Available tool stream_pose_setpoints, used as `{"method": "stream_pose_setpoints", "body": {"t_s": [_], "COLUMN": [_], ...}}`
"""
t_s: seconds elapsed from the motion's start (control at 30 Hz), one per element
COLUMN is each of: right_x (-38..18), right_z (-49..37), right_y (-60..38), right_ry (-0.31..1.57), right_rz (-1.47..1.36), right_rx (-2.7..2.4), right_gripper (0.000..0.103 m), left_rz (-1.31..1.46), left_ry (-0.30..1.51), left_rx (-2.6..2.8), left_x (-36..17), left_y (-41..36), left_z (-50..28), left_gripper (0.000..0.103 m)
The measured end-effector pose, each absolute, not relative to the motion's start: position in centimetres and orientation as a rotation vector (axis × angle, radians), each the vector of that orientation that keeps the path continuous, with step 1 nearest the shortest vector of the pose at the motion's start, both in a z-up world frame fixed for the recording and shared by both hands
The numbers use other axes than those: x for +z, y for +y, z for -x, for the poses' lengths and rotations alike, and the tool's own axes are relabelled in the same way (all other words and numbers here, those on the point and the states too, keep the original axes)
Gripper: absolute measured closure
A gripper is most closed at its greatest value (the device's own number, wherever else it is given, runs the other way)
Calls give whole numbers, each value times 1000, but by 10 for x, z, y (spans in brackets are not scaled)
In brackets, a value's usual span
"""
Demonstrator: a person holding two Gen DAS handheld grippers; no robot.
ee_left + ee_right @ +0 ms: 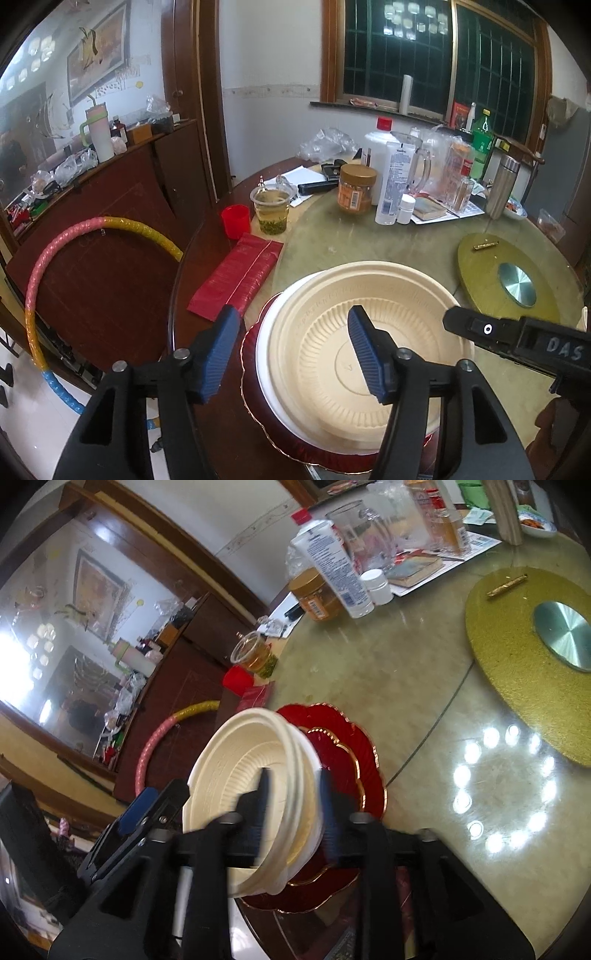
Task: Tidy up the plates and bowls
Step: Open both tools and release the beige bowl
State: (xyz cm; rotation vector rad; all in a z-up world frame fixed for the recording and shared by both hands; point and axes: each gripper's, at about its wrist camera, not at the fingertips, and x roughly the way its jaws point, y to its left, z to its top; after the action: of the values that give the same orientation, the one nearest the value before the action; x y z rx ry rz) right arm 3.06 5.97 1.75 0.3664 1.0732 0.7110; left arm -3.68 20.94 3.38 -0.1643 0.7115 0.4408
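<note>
A cream ribbed bowl [369, 295] sits nested in white bowls [264, 354] on a stack of red gold-edged scalloped plates [251, 350] near the table's front edge. My left gripper [293, 356] is open and straddles the bowls' left rim, one blue pad inside the bowl and one outside, neither touching it. In the right wrist view the same bowls [240, 760] stand on the red plates [343, 746]. My right gripper [295, 808], blurred, is open and straddles the opposite rim. One of its black fingers [476, 328] shows in the left wrist view.
A red packet [236, 280], a red cup [235, 220] and a cup of tea [271, 210] stand left of the stack. Jars, bottles and a glass jug [413, 166] crowd the far side. A gold turntable disc [480, 269] lies to the right. A hoop [37, 280] leans off the table's left edge.
</note>
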Motion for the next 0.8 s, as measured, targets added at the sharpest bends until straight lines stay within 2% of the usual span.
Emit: {"method": "stream_pose_setpoints", "body": {"t_s": [0.03, 0.23, 0.3, 0.33, 0.37, 0.43, 0.5, 0.6, 0.67, 0.7, 0.8], "right_x": [17, 23, 24, 25, 25, 25, 25, 24, 25, 26, 29], "right_z": [-31, -33, -34, -33, -34, -34, -35, -37, -38, -38, -39], "right_y": [58, 44, 34, 32, 27, 19, 13, 5, -3, -6, -15], "right_ry": [1072, 1040, 1024, 1022, 1020, 1017, 1011, 1015, 1004, 998, 972], "right_rz": [-375, -414, -441, -448, -462, -484, -501, -507, -502, -500, -501], "right_rx": [714, 693, 682, 679, 675, 667, 658, 641, 622, 614, 593], "right_gripper": [51, 51, 51, 51, 49, 31, 25, 24, 19, 13, 2], "left_rz": [164, 169, 154, 133, 114, 79, 45, 20, 7, 2, -3], "left_ry": [710, 690, 686, 684, 677, 667, 672, 679, 676, 675, 667], "left_rx": [438, 412, 395, 392, 391, 385, 374, 369, 368, 369, 371], "left_x": [34, 39, 40, 41, 42, 44, 45, 44, 45, 46, 49], "left_y": [208, 200, 192, 186, 181, 172, 163, 156, 151, 150, 146], "left_z": [36, 35, 33, 32, 31, 30, 26, 24, 23, 22, 23], "left_gripper": [41, 40, 34, 26, 22, 22, 22, 22, 22, 22, 22]}}
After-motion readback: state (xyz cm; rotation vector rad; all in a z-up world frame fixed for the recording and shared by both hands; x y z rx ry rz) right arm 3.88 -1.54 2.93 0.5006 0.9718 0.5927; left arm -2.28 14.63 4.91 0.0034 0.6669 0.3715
